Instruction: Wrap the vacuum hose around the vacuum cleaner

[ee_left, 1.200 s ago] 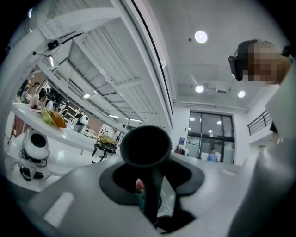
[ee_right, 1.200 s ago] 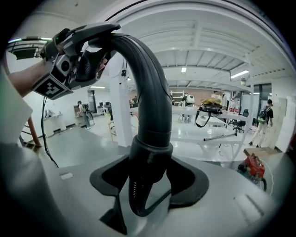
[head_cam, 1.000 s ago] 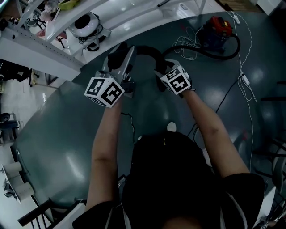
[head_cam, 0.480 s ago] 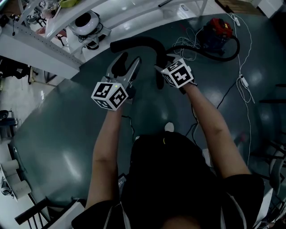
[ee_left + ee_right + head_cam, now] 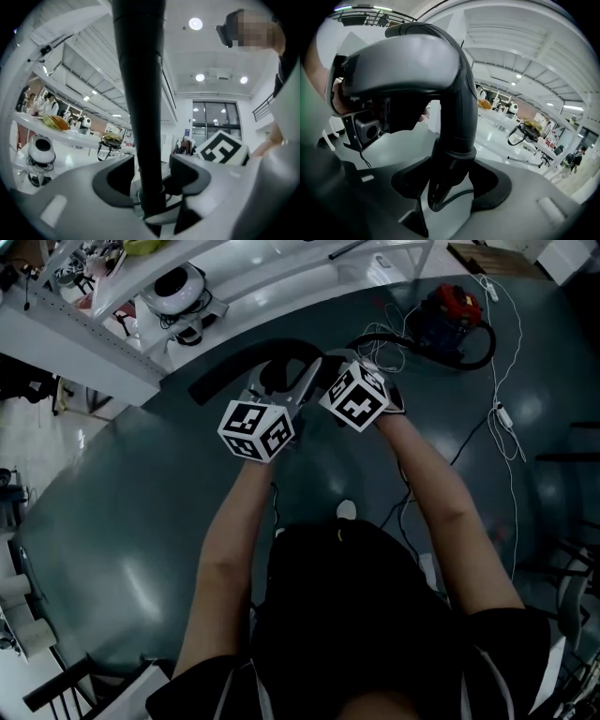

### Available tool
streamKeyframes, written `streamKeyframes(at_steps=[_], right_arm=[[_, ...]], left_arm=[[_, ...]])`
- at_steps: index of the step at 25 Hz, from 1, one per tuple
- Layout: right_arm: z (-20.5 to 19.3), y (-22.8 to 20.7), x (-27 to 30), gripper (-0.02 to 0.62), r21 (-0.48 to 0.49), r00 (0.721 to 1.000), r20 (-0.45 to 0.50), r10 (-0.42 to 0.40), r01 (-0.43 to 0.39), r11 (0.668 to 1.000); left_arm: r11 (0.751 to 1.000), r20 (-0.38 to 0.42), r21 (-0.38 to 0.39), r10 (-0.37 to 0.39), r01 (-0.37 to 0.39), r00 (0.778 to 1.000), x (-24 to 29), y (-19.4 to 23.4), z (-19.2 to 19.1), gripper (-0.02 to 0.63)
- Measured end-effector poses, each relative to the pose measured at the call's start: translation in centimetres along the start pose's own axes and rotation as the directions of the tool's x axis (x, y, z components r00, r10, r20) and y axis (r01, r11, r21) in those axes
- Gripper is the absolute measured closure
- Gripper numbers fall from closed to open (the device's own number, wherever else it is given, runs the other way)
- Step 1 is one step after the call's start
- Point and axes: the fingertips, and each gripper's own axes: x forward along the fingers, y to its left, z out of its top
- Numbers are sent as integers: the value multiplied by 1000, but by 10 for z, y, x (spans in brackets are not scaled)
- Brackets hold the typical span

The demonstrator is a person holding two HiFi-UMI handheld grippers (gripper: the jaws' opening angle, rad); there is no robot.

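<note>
The red and dark vacuum cleaner (image 5: 452,307) stands on the green floor at the upper right, and its black hose (image 5: 480,354) loops from it toward my hands. My right gripper (image 5: 352,366) (image 5: 450,180) is shut on the curved black hose handle (image 5: 454,93). The rigid black tube (image 5: 225,379) (image 5: 140,93) slants out to the left from there. My left gripper (image 5: 284,377) (image 5: 151,174) has just been opening; the tube runs between its jaws, with a gap on the right side. The two marker cubes sit close together.
A curved white bench (image 5: 94,343) with a round white device (image 5: 178,289) borders the floor at the upper left. A white cord (image 5: 506,413) and a black cable (image 5: 464,448) trail over the floor on the right. The person's arms and dark torso fill the lower middle.
Left gripper let go of the tube, dropped away, then came right beside the right gripper with the tube between its jaws. The tube's free end swung down to the left.
</note>
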Motion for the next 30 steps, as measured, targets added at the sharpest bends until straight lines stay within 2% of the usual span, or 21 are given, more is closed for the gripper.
streamKeyframes(at_steps=[3,8,10,14,21,25,30], right_arm=[[0,-2,-2,341,27,1000,-9,-4,4,1000],[3,-4,-4,339,17,999,-28,-31,31,999],[4,-2,-3,337,4,998,-38,-42,43,999],[11,3,-2,336,-4,998,-34,-54,54,999],[27,10,-1,330,-26,999,47,-26,28,999],[37,10,-6,324,2,990,140,-24,24,1000],[55,6,-13,297,5,960,271,-65,67,998]], left_arm=[[995,59,49,81,-84,995,0,3,7,448],[991,72,36,123,-125,990,3,6,11,442],[988,74,16,151,-152,986,2,10,12,434],[980,100,-72,190,-184,977,-3,21,15,442],[974,114,-173,168,-147,979,-9,33,25,448],[986,98,-121,127,-115,987,-7,24,36,451],[993,80,-81,92,-85,993,-5,20,50,451]])
